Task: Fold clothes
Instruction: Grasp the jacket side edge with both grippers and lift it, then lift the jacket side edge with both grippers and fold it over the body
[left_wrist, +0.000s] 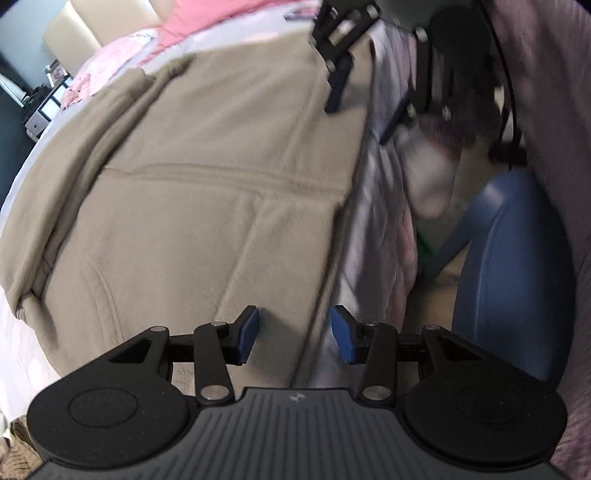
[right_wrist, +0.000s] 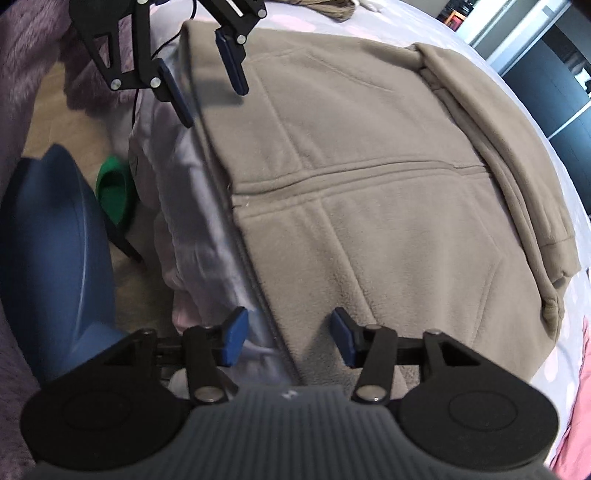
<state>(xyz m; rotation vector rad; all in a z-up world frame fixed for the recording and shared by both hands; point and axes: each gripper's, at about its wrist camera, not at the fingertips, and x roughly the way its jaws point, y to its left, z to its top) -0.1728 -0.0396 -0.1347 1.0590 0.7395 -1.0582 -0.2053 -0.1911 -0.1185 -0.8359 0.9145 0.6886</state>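
**Lining up on the near hem**

Hovering over tan fleece jacket (right_wrist: 369, 206), spread flat on bed (right_wrist: 546, 369). Left gripper (left_wrist: 293, 334) and right gripper (right_wrist: 288, 334): jaws part open, gripping nothing. Next: pinch hem at both ends, fold away. Bed edge close; blue chair (right_wrist: 51, 236) crowding that side.

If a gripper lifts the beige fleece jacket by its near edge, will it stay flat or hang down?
The beige fleece jacket would probably hang and drape: it lies limp with soft folds on the bed. Its thick pile suggests pads would grip it well. Its folded sleeve may slide open.
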